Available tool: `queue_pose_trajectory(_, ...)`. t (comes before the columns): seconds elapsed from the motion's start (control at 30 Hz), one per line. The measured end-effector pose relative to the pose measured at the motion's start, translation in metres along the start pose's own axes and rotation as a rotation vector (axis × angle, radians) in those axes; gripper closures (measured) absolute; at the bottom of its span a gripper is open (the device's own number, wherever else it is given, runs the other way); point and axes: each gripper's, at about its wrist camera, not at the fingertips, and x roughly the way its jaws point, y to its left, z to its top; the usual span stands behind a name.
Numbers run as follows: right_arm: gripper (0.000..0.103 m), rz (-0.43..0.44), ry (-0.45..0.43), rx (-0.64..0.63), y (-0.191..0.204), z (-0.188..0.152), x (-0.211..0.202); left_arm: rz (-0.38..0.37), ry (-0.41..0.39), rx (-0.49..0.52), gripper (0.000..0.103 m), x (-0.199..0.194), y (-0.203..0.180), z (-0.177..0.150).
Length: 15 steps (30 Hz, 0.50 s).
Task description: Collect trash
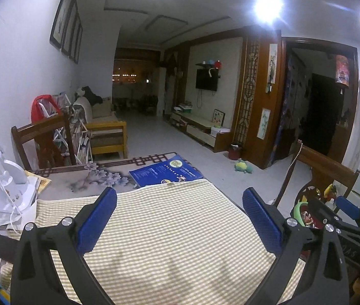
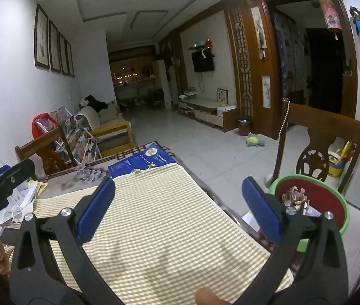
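Both the left gripper point(image 1: 179, 218) and right gripper point(image 2: 178, 209) hover wide open and empty above the checked cloth point(image 1: 169, 231) on the table. Crumpled trash point(image 2: 294, 195) sits in the green basin point(image 2: 342, 204) just off the table's right edge; its long axis is unclear.

dim, bluish room; ceiling lights point(image 1: 267, 6) flare with glare; fisheye bends edges into dark corners

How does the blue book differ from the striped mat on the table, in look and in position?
The blue book is dark blue with printed text and pictures; the striped mat is cloth with yellow and white stripes. The book is smaller and lies at the table's far edge; the mat is nearer, under both open grippers, and it overlaps the book's near edge. Both lie flat.
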Motion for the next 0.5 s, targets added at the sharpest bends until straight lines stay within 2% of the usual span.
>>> queue_pose_trajectory(0.5, 0.005, 0.009, 0.021, 0.020, -0.005, -0.004, -0.006, -0.011, 0.032, -0.004, 0.008, -0.013, 0.001, -0.006)
